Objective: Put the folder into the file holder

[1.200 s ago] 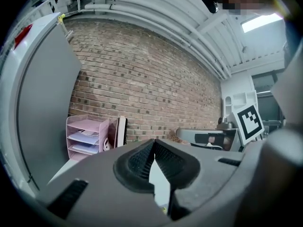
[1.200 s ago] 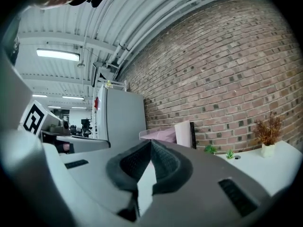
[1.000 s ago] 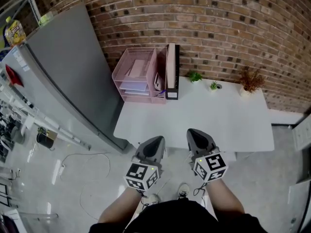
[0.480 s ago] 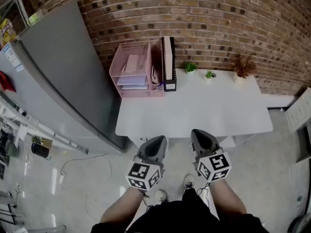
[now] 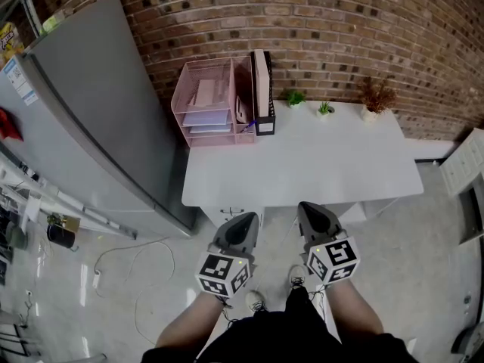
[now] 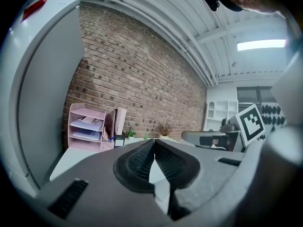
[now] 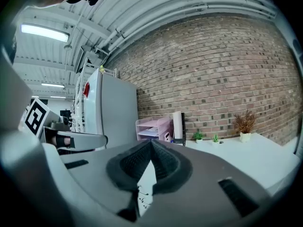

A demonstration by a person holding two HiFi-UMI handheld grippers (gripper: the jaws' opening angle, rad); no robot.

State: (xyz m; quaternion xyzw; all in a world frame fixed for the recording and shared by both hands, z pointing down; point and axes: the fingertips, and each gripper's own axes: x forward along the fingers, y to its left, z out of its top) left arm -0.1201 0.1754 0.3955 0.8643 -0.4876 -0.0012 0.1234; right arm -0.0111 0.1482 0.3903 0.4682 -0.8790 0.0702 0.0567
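Bright, even indoor light. Ceiling strip light [image 7: 45, 32] at 10 o'clock, right gripper view, glaring. Strong fisheye bending, dark corners; left gripper [image 6: 154, 145] soft-focus.

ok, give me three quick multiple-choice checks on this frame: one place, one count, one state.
1. Where on the white table does the pink paper tray stand?
A. back left corner, against the brick wall
B. front right corner
C. middle of the front edge

2. How many small potted plants stand along the table's back edge?
A. one
B. three
C. five

3. What state are the left hand-held gripper and right hand-held gripper in?
A. both shut, empty
B. both wide open
C. left one clamped on a folder

Answers:
1 A: the head view shows the tray at the table's far left, by the wall.
2 B: two green ones and a brown one line the back.
3 A: each gripper view shows the pads meeting with nothing between them.
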